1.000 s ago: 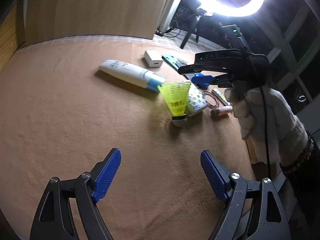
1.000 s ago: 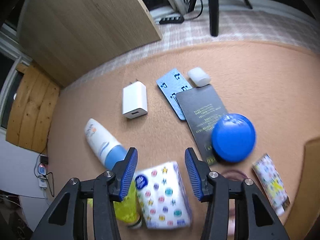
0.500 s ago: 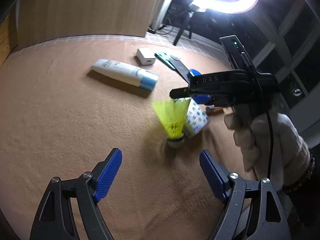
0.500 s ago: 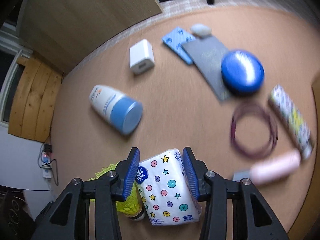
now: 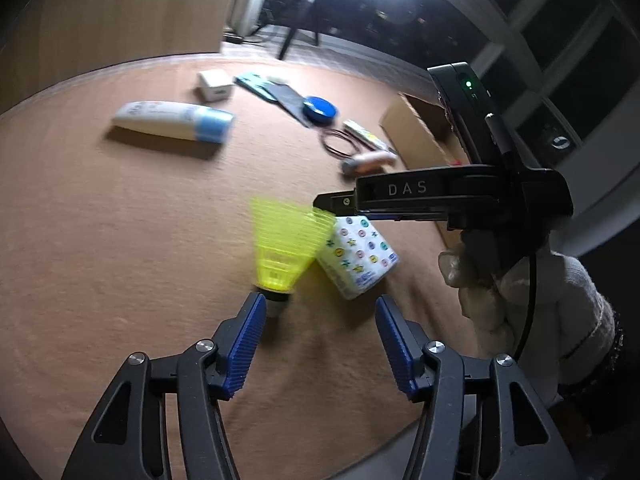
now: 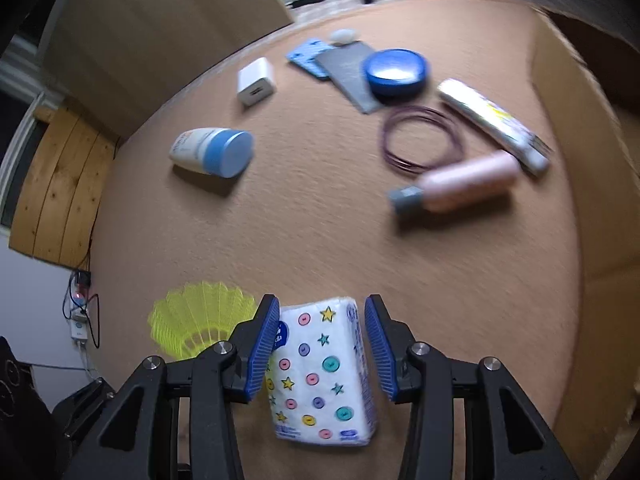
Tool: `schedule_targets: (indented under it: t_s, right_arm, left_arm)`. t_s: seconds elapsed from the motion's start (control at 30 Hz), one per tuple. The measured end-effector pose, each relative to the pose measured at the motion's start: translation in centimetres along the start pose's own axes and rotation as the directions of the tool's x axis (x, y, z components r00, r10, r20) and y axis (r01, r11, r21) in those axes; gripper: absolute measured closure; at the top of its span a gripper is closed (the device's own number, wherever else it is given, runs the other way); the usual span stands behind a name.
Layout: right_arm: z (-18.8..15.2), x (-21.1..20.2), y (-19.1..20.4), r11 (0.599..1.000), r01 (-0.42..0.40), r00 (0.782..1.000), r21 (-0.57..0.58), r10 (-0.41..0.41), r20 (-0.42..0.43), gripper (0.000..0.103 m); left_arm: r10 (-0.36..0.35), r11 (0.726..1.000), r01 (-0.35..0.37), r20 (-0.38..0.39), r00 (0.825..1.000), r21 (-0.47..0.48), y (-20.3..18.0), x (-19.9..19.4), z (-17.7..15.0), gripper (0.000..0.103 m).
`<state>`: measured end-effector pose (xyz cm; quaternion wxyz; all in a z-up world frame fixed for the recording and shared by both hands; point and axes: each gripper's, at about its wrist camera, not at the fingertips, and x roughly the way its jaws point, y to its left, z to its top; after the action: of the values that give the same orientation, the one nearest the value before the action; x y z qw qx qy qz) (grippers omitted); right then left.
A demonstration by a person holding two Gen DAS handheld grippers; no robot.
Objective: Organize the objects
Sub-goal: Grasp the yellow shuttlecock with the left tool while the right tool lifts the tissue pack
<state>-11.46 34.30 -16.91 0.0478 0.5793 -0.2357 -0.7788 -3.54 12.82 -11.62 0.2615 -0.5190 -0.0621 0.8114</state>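
Observation:
A white tissue pack with coloured buttons and stars (image 6: pixel 322 372) lies on the tan cloth. My right gripper (image 6: pixel 322 346) is open, one finger on each side of the pack; the left pad touches it and the right pad stands a little apart. The pack also shows in the left wrist view (image 5: pixel 358 258), under the right gripper (image 5: pixel 336 204). A yellow shuttlecock (image 5: pixel 286 248) stands cork-down against the pack; it shows in the right wrist view (image 6: pixel 200 322) too. My left gripper (image 5: pixel 318 340) is open and empty, its left pad (image 5: pixel 246 344) close to the cork.
Farther back lie a white tube with a blue cap (image 6: pixel 214 152), a white charger (image 6: pixel 256 82), a blue card (image 6: pixel 306 54), a dark booklet (image 6: pixel 350 76), a blue round tin (image 6: pixel 396 70), a purple wire loop (image 6: pixel 420 140), a pink bottle (image 6: pixel 464 182), a patterned tube (image 6: pixel 494 124). A cardboard box (image 5: pixel 420 136) stands right.
Both grippers have come toward the shuttlecock and the tissue pack. The right gripper has lowered around the pack. The left gripper's jaws have narrowed and reached the cork.

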Motion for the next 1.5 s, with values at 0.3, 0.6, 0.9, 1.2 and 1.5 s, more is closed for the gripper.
schedule_targets:
  t_s: [0.3, 0.6, 0.9, 1.2, 1.5]
  right_arm:
    - [-2.2, -2.5, -2.8, 0.998, 0.027, 0.999, 0.062, -0.030, 0.042, 0.059]
    - [-4.5, -3.8, -2.7, 0.994, -0.052, 0.998, 0.092, 0.048, 0.039, 0.047]
    - [-5.3, -3.0, -0.7, 0.999, 0.000, 0.999, 0.050, -0.002, 0.032, 0.046]
    - [-5.3, -1.9, 1.1, 0.997, 0.081, 0.996, -0.012, -0.081, 0.027, 0.045]
    - [-5.6, -1.4, 2.0, 0.987, 0.140, 0.990, -0.075, -0.139, 0.023, 0.045]
  left_arm:
    - [-0.044, 0.999, 0.045, -0.044, 0.998, 0.029, -2.2, 2.8, 0.2, 0.043]
    - [0.000, 1.000, 0.000, -0.024, 1.000, 0.008, -0.2, 1.3, 0.5, 0.043]
    - [0.120, 0.992, -0.120, -0.003, 0.993, 0.023, 1.2, 1.5, 1.1, 0.043]
    - [0.145, 0.989, -0.145, -0.022, 0.989, 0.019, 2.8, 3.5, 2.1, 0.043]
    - [0.138, 0.990, -0.137, -0.058, 0.989, 0.015, 3.5, 5.4, 2.6, 0.049]
